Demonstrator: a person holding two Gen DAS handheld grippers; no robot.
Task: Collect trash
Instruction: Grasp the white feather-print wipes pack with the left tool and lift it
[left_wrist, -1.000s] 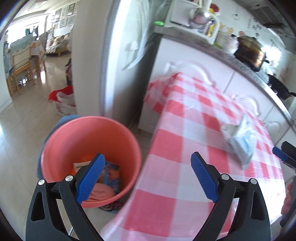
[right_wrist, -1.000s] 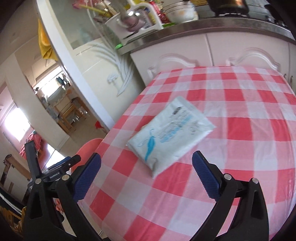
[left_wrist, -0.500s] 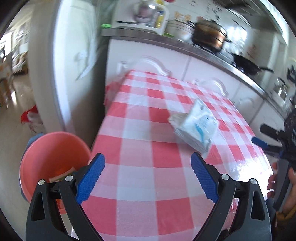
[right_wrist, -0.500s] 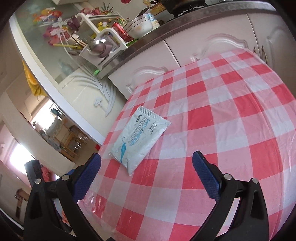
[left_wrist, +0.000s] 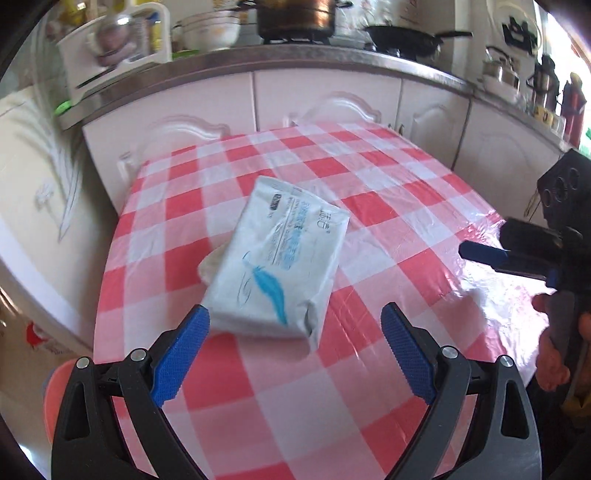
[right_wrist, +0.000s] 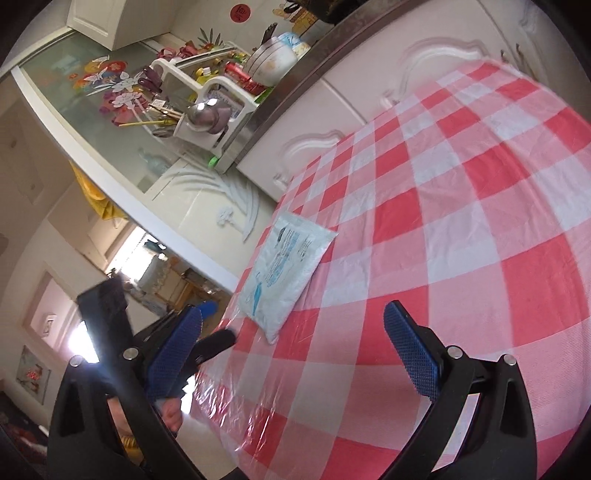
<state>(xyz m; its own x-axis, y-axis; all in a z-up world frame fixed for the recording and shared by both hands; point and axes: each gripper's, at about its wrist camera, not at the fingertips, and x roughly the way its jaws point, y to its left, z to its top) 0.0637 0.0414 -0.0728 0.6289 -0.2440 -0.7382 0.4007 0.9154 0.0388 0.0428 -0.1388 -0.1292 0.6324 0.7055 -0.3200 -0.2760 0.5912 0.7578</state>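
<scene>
The white tissue pack (left_wrist: 280, 262) lies flat on the bench (left_wrist: 388, 177) with the red checked cloth, near its left edge. The left claw (left_wrist: 293, 354) hangs just before the pack, fingers wide apart, holding nothing. The right claw (right_wrist: 291, 356) is over the near edge, also apart and empty.

One white tissue pack (left_wrist: 284, 262) lies on one red-and-white checked tablecloth (left_wrist: 388, 192). Two grippers show, the left gripper (left_wrist: 295, 350) and the right gripper (right_wrist: 293, 349), each with two blue-padded fingers. One pink bucket (left_wrist: 51, 402) peeks in at the edge. On the counter stand one copper pot (left_wrist: 295, 16), one black pan (left_wrist: 406, 37) and one dish rack (right_wrist: 207, 107).
</scene>
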